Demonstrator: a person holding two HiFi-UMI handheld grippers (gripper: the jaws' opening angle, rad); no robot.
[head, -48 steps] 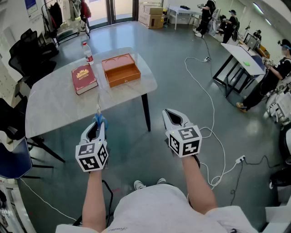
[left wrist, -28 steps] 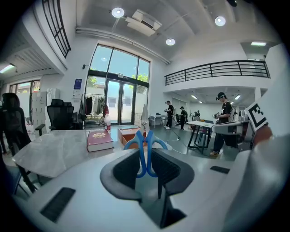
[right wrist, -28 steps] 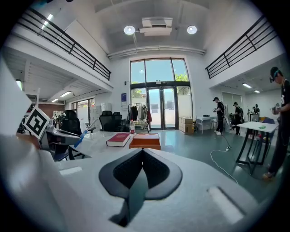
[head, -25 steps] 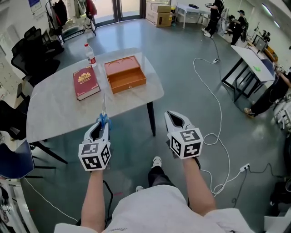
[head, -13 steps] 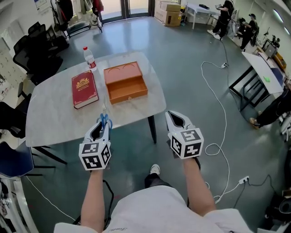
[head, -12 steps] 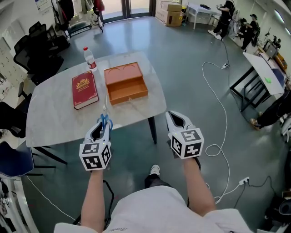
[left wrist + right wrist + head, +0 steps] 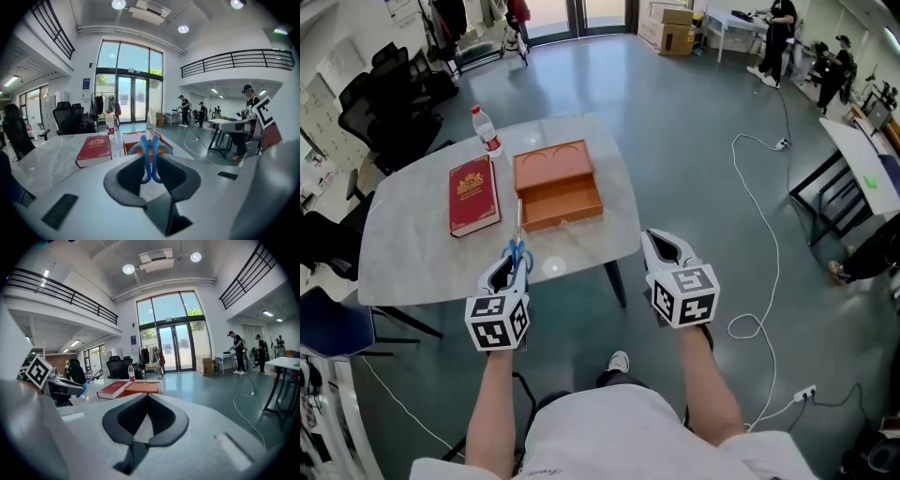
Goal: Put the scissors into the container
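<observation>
Blue-handled scissors [image 7: 518, 246] are held in my left gripper [image 7: 512, 257], which is shut on the handles; the blades point forward at the container. In the left gripper view the scissors [image 7: 149, 145] stand between the jaws of the left gripper [image 7: 151, 158]. The container, an open orange box [image 7: 557, 185], sits on the white table [image 7: 422, 253] just beyond the blade tips. My right gripper [image 7: 651, 236] hovers past the table's near right corner, shut and empty; its own view shows the right gripper [image 7: 146, 399] with the box [image 7: 140, 387] ahead to the left.
A red book [image 7: 473, 195] lies left of the box, and a water bottle [image 7: 486, 129] stands behind it. Black office chairs [image 7: 389, 94] crowd the far left. A blue chair [image 7: 328, 323] is near left. White cables [image 7: 769, 244] trail over the floor at right.
I have walked up to the table: it has drawn nearer, and the left gripper with the scissors is now over its near edge. Both grippers keep the same hold.
</observation>
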